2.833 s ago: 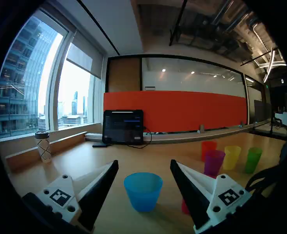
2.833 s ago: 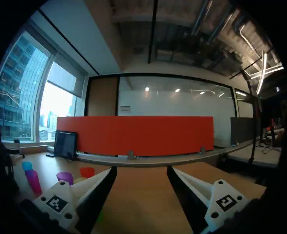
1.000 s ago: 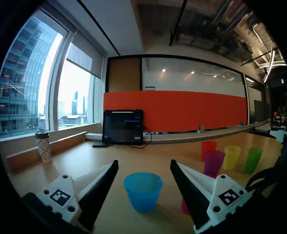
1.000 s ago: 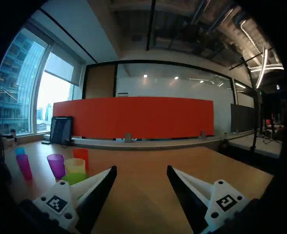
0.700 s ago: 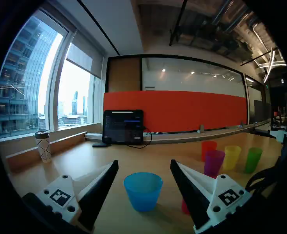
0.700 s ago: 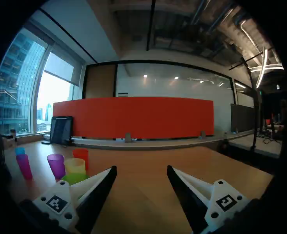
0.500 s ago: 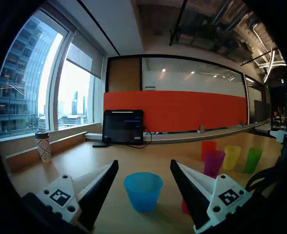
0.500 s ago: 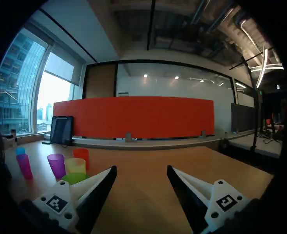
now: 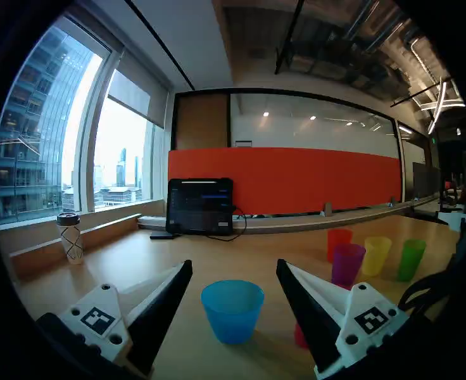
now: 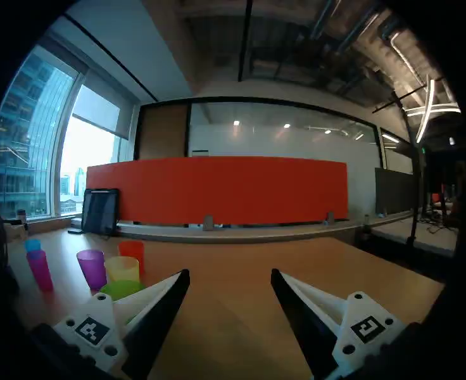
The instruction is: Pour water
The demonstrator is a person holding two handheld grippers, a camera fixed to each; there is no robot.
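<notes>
Hovering over the table (image 9: 258,250), your left gripper (image 9: 233,263) gapes wide, the blue cup (image 9: 232,310) standing untouched between its fingers. Your right gripper (image 10: 230,272) is spread too, holding nothing, green cup (image 10: 120,289) beside its left finger.

both views: low over table (image 9: 258,253) | facing: orange wall (image 9: 296,180) | shared: cups (image 9: 377,254)
</notes>
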